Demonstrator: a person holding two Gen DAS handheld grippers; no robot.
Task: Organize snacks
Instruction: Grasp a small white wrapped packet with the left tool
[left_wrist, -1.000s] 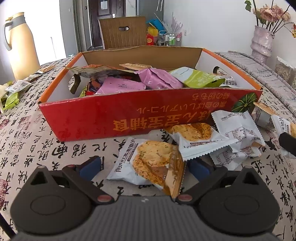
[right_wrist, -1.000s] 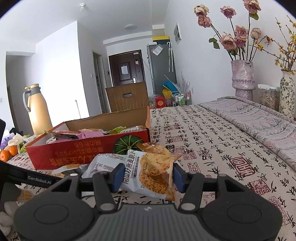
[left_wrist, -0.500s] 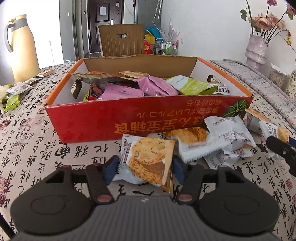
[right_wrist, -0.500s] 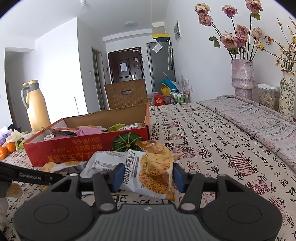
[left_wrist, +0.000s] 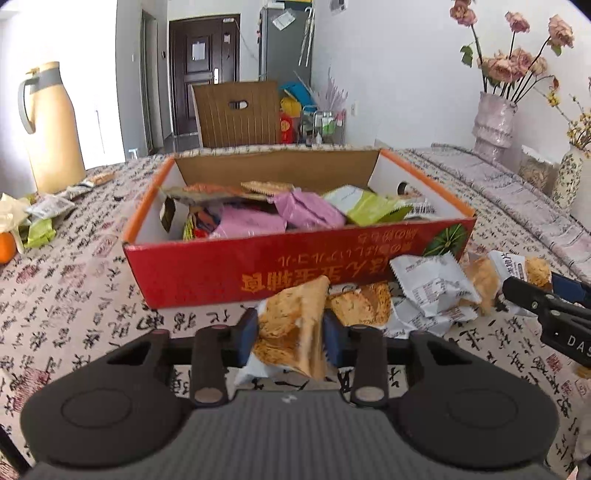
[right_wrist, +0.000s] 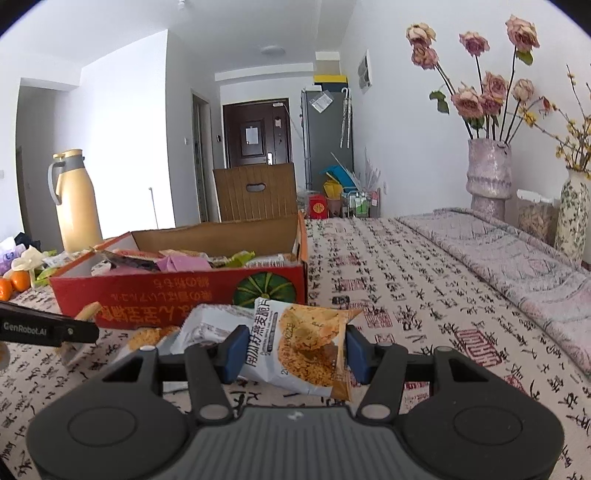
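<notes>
Two packets are in play at once. The left gripper (left_wrist: 290, 334) is clamped on an oat-crisp packet (left_wrist: 291, 332), lifted clear of the patterned tablecloth (left_wrist: 74, 302) just in front of the red snack box (left_wrist: 295, 266). The right gripper (right_wrist: 291, 349) grips a second oat-crisp packet (right_wrist: 306, 347) the same way, its white and orange wrapper pinched between the blue pads (right_wrist: 232, 349), near the box's pumpkin-printed corner.

These look like light, air-puffed foil sachets: crinkly, slippery skin, brittle crisp inside. By the look of it, a hard squeeze would crack the contents, and a grip on the thin crimped seam could slide off. The sounder hold seems to be across the padded middle, which is about where both sets of pads sit.

Against a second ago, the left side has changed most. Then its fingers stood wide either side of the packet lying flat on the cloth; now they have closed and the packet is folded up, raised off the table. The left view also sits higher, looking down into the box, where pink and green wrappers (left_wrist: 295, 214) lie piled. The right gripper keeps the grasp it had, a touch higher. Loose packets (left_wrist: 432, 291) remain by the box front.
</notes>
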